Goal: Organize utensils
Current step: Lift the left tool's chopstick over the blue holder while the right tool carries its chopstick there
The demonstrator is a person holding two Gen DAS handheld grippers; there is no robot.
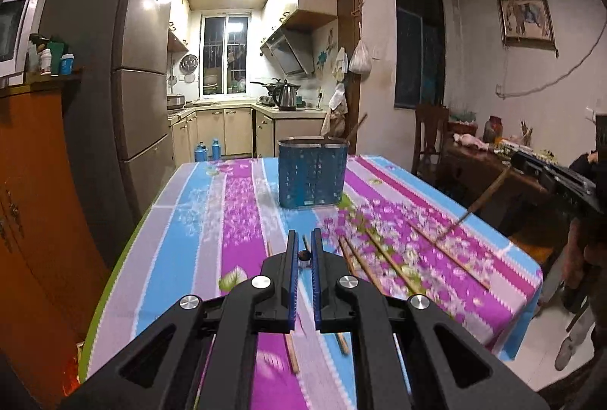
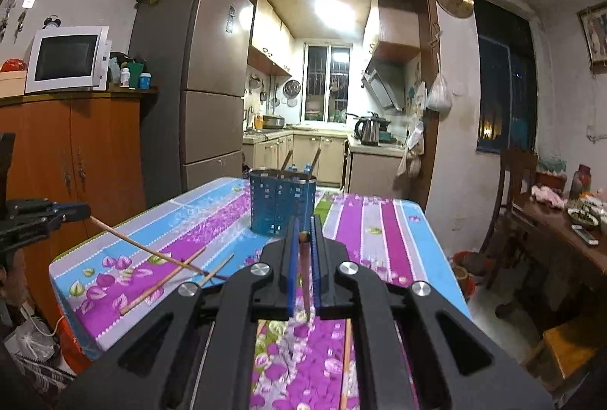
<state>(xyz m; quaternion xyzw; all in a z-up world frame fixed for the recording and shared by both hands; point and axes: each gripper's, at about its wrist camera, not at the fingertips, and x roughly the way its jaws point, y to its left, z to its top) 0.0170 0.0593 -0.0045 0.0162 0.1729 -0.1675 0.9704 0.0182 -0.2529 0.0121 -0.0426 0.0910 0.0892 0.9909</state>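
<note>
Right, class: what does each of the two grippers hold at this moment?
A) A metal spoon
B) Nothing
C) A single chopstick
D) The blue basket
C: the left gripper and the right gripper each pinch one chopstick, while the blue utensil basket stands apart on the table.

Right gripper point(image 2: 303, 231) clamped on a chopstick point(image 2: 304, 277), stick running back between the jaws, tip at the fingertips. Blue utensil holder point(image 2: 281, 203) stands far on the striped floral tablecloth point(image 2: 379, 224), two chopsticks leaning inside it. Left gripper point(image 2: 85, 210) at left edge grips another chopstick point(image 2: 144, 246) slanting down toward the table. More loose chopsticks point(image 2: 163, 281) lie near-left on the cloth.
</note>
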